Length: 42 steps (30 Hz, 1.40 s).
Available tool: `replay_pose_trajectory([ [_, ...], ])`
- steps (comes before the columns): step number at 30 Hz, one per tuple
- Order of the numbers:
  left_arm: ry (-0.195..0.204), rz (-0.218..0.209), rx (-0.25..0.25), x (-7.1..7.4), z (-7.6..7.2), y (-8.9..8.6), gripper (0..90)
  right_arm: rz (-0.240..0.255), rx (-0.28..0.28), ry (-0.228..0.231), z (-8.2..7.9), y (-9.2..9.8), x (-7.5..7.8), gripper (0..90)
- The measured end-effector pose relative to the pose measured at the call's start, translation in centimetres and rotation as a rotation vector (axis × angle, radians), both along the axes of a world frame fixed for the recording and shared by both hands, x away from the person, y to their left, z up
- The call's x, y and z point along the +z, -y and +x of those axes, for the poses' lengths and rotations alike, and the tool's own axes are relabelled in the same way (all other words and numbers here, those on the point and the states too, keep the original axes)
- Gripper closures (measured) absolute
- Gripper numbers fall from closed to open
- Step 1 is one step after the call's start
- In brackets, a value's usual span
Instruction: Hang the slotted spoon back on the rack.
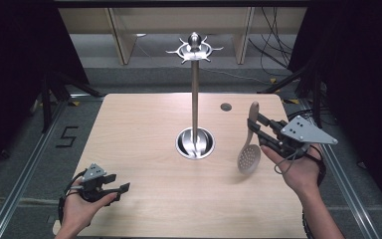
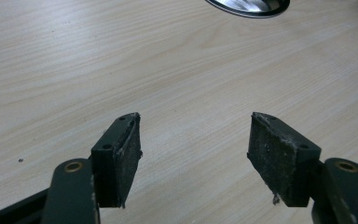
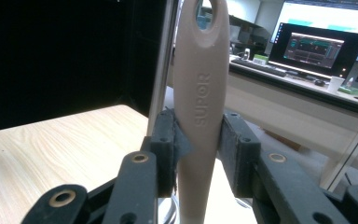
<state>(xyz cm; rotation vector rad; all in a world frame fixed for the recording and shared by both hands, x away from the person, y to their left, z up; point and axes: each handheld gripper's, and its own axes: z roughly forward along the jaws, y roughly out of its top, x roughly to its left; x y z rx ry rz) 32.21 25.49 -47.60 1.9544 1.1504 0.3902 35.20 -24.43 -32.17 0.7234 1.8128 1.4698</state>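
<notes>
Light wood-grain counter point(image 1: 144, 149) stands on a grey floor between dark curtains. High view: one steel utensil stand point(image 1: 195, 99) rises from a round base at the counter's centre, with a ring of hooks at its top; all hooks appear bare. One beige slotted spoon point(image 1: 249, 144) hangs bowl-down, clear of the counter, right of the stand. The right tool point(image 1: 258, 130) clamps its handle near the upper end. The left tool point(image 1: 122, 188) rests low at the near left corner, well apart from the stand, carrying nothing.

Left gripper view: both pads point(image 2: 279, 161) stand wide apart with bare counter between them. The stand's base rim point(image 2: 249, 7) shows at the top edge.

Right gripper view: the jaws close on the spoon handle point(image 3: 200, 93), marked SUPOR, with its hanging hole at the top. The stand's pole point(image 3: 163, 60) lies just behind.

Status, as judged: pickup is complete; raising the spoon and hooking its hole on the ring remains.
</notes>
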Motion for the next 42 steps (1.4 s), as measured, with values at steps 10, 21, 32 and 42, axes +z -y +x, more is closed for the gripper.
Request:
replay_pose_trajectory([
  [10,0.005,0.003,0.005,-0.1,0.0,-0.2,33.4,0.020,0.004,-0.022,0.2,-0.5,0.2,69.3],
  [21,0.000,0.002,0.003,-0.1,0.0,-0.2,33.4,0.029,-0.040,-0.034,0.1,-1.3,0.8,69.3],
  [32,0.000,0.024,-0.016,0.0,0.0,-0.4,33.4,0.060,-0.075,-0.048,0.3,-1.9,1.5,69.3],
  [42,0.000,0.007,-0.004,0.0,0.0,-0.3,33.4,0.098,-0.108,-0.069,0.4,-2.5,1.9,69.3],
])
